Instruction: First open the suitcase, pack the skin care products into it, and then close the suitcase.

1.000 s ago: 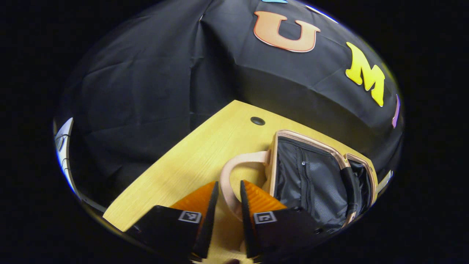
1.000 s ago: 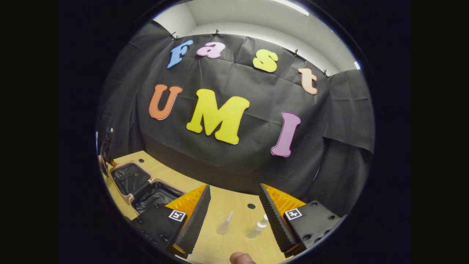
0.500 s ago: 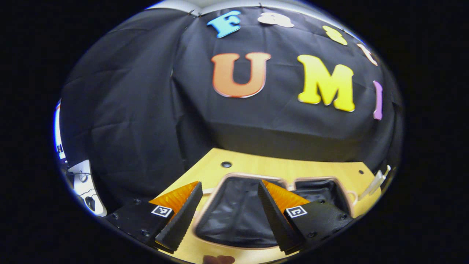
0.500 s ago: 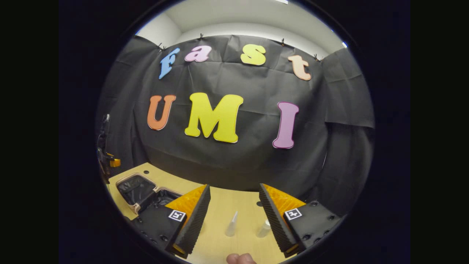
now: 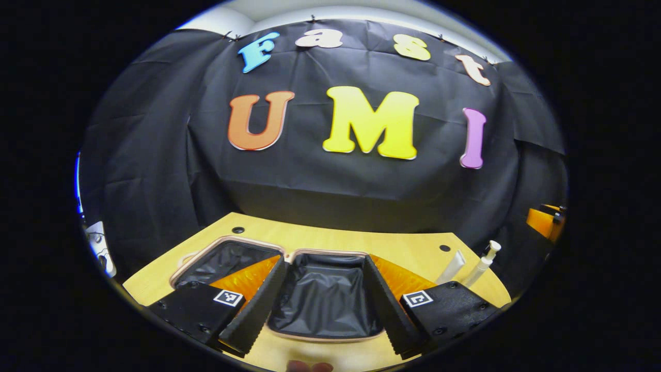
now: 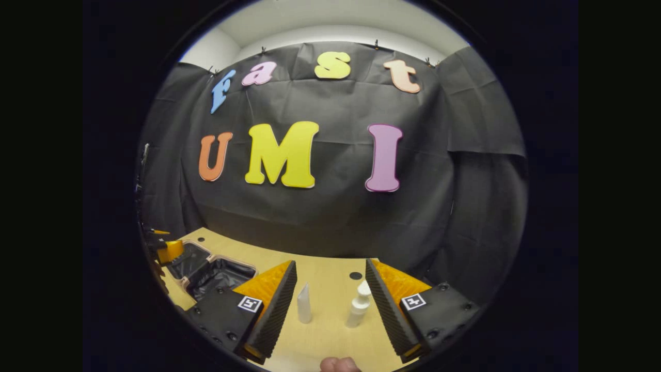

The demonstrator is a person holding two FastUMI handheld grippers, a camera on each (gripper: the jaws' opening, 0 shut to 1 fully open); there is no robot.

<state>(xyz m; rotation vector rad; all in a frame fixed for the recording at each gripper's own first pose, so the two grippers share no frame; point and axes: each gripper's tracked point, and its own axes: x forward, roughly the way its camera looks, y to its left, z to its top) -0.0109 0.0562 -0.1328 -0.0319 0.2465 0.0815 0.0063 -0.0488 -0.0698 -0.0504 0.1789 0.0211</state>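
The suitcase lies open on the wooden table, both black-lined halves up inside a pale pink rim. My left gripper hovers open just in front of its right half, holding nothing. To the right stand a white tube and a white pump bottle. In the right gripper view the tube and the pump bottle stand upright between the spread fingers of my right gripper, which is open and touches neither. The suitcase lies at the left there.
The table has small round cable holes near its back edge, which ends at the black cloth wall. The left gripper shows beside the suitcase at the far left; the right gripper shows at the far right.
My left gripper let go of the suitcase handle, opened wide and swung right to face the open case. My right gripper drew nearer to the tube and bottle, which now stand between its fingers.
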